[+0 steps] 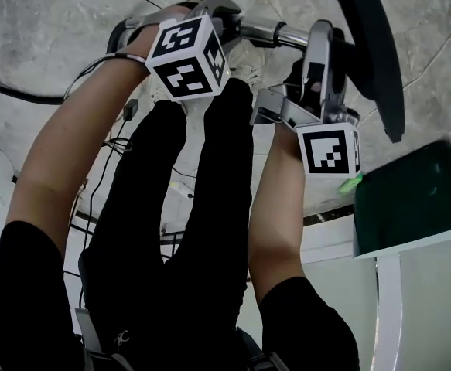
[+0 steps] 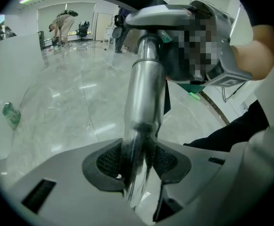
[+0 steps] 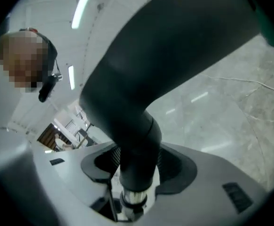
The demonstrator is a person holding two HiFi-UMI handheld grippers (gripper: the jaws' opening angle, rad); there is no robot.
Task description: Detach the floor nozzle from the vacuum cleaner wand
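I hold the vacuum up between both grippers over a marble floor. The silver wand (image 1: 265, 31) runs sideways into the black floor nozzle (image 1: 370, 41) at the upper right. My left gripper (image 1: 223, 15) is shut on the wand (image 2: 144, 93), which passes between its pads (image 2: 109, 160). My right gripper (image 1: 319, 59) reaches up around the nozzle's black neck (image 3: 137, 142). The neck lies between the wide-set jaws of the right gripper (image 3: 137, 167), with a slit of light at the left pad. A silver wand end (image 3: 133, 199) shows below the neck. The nozzle body (image 3: 174, 46) fills the top of the right gripper view.
The person's black-clad legs (image 1: 186, 230) hang below the grippers. A dark green bin (image 1: 415, 199) on a white ledge sits at the right. A black cable (image 1: 16, 91) crosses the floor at left. Far off, a person (image 2: 61, 21) bends over; a green bottle (image 2: 11, 114) stands at left.
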